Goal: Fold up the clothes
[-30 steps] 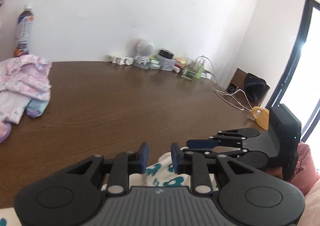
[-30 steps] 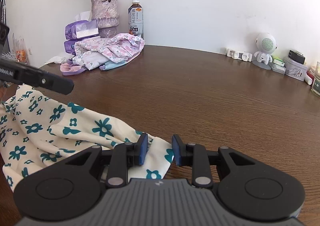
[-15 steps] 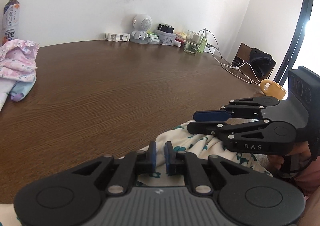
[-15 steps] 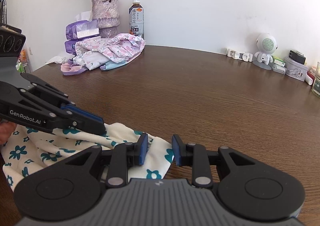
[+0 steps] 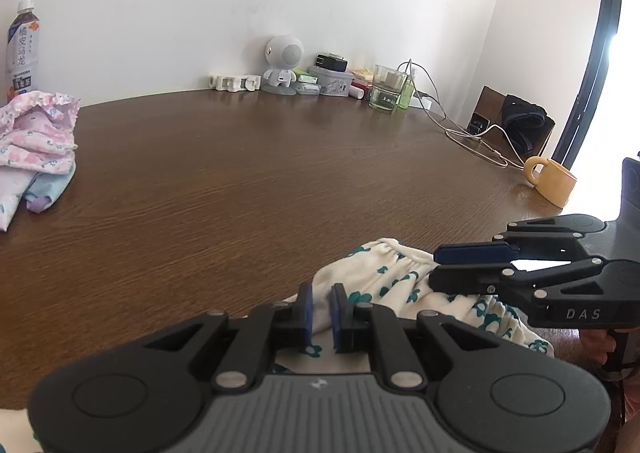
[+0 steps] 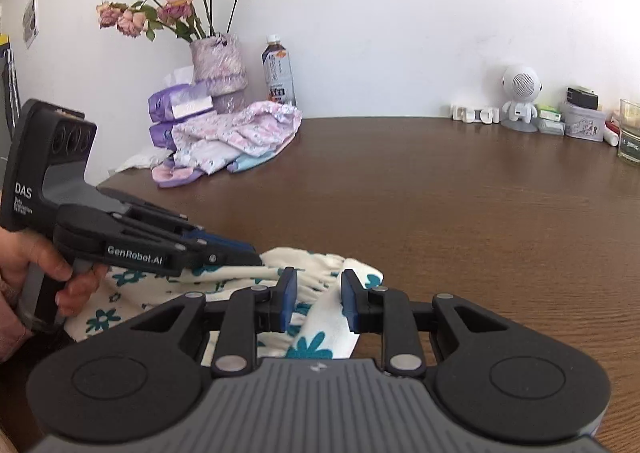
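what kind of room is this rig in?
Likely a home living or dining space: brown wooden table holding a vase of dried roses, a drink bottle, a yellow mug and heaped clothes.

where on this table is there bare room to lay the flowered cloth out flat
The widest bare stretch of the table runs from the flowered cloth back toward the wall, bordered by the pink clothes pile on one side and the yellow mug with its cables on the other. The strip along the wall is crowded: robot figurine, small boxes, glass, bottle, vase.
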